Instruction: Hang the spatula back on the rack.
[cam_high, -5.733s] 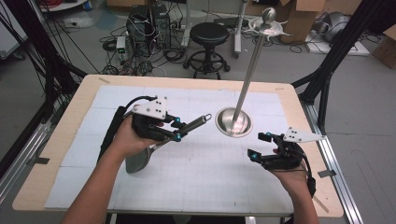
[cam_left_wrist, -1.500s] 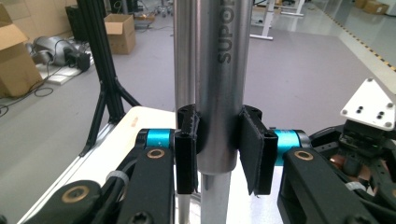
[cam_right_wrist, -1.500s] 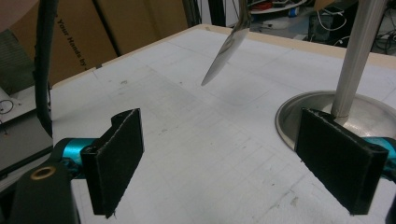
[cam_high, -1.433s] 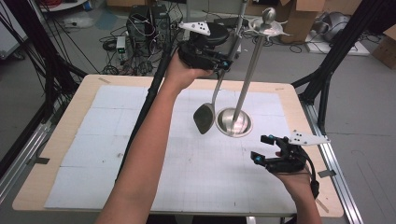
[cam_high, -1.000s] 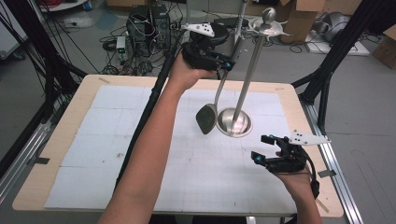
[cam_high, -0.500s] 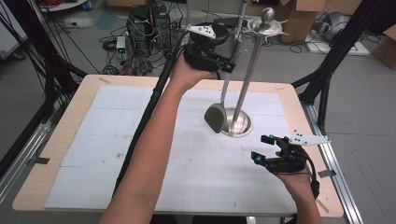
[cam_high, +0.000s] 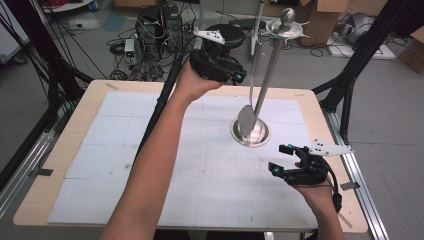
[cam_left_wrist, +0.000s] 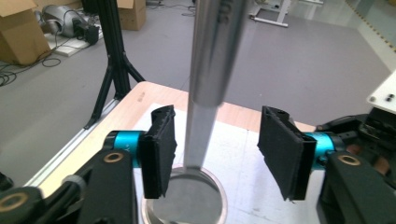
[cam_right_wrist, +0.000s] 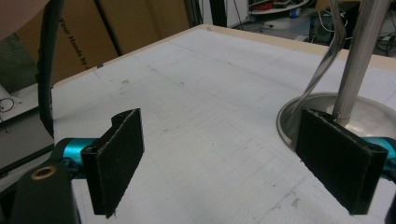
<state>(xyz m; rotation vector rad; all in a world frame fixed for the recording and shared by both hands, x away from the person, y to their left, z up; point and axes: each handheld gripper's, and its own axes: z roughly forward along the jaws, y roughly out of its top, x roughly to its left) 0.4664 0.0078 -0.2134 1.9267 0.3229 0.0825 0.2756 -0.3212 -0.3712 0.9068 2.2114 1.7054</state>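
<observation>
1. The left gripper (cam_high: 239, 76) is raised beyond the far edge of the tabletop (cam_high: 150, 150), beside the top of the stand. Its jaws have just been opening; in the left gripper view the ladle's handle runs between the pads with a gap on each side, so the grip looks released.
2. The ladle (cam_high: 248, 107) hangs from the rack at the top of the stand (cam_high: 267, 75), its bowl low over the stand's round base (cam_high: 252, 134), right of the tabletop's centre.
3. To finish the step well, I judge the left gripper should back straight off the handle with jaws wide, without brushing it, lest the ladle swing or slip off its hook.
4. The right gripper (cam_high: 282, 159) rests near the tabletop's right edge, jaws apart and empty; it looks best kept there.
</observation>
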